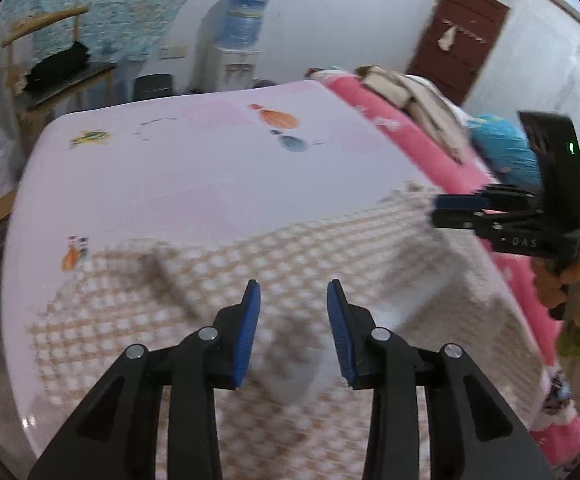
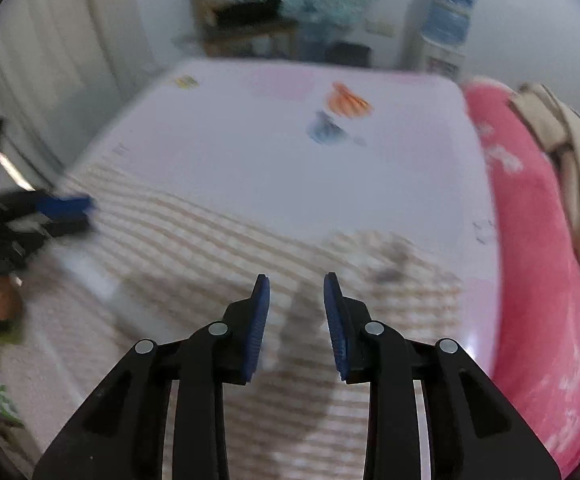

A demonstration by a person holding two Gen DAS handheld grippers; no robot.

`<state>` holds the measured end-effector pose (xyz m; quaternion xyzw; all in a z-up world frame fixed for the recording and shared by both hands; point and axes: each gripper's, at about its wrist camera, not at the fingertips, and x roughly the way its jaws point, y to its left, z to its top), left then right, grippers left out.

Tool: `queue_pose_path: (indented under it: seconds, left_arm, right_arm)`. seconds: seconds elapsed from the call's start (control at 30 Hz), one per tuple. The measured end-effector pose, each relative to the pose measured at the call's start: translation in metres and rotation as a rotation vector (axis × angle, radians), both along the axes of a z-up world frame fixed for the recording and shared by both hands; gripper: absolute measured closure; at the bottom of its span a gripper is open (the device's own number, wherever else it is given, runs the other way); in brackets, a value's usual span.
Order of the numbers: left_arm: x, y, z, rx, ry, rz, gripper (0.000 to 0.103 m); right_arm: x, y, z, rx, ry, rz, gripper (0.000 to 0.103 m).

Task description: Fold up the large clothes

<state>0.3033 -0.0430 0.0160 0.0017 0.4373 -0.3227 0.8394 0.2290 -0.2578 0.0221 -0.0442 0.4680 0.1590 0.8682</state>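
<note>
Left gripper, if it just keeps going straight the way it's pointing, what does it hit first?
Most likely the checked garment spread on the bed. The left gripper points down at it with open, empty jaws and nothing between; the blur leaves depth unclear.

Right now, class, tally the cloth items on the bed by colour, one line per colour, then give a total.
Orange and white checked: 1, the checked garment spread at the near end
Pink: 1, the pink blanket along the side
Beige: 1, the beige clothing heaped on the blanket
Blue: 1, the blue bundle past the beige heap
Total: 4
</note>
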Motion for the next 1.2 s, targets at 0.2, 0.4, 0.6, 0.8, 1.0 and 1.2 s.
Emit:
queue_pose_path:
  seconds: [0.2, 0.4, 0.6, 0.8, 1.0, 1.2]
  left_arm:
    - [-0.009, -0.017, -0.024, 0.088, 0.069, 0.035, 0.069]
    - [-0.045, 0.037, 0.001, 0.041, 0.048, 0.133, 0.069]
    - [-0.111, 0.095, 0.02, 0.008, -0.014, 0.231, 0.069]
    - [-0.174, 0.123, 0.005, 0.036, -0.007, 0.321, 0.069]
    - [-0.182, 0.128, -0.019, 0.098, 0.001, 0.381, 0.069]
    - [-0.158, 0.141, -0.04, 0.023, 0.115, 0.391, 0.069]
  right_arm:
    - [-0.007, 0.05, -0.041, -0.033, 0.063, 0.068, 0.074]
    - [-0.055, 0.026, -0.033, 0.022, 0.073, -0.041, 0.07]
    - [-0.129, 0.033, -0.003, 0.122, 0.016, 0.008, 0.045]
    - [-0.173, 0.057, -0.021, 0.175, 0.058, 0.046, 0.044]
    - [-0.178, 0.053, -0.051, 0.174, 0.111, -0.014, 0.043]
    - [-0.182, 0.055, -0.05, 0.176, 0.115, -0.024, 0.043]
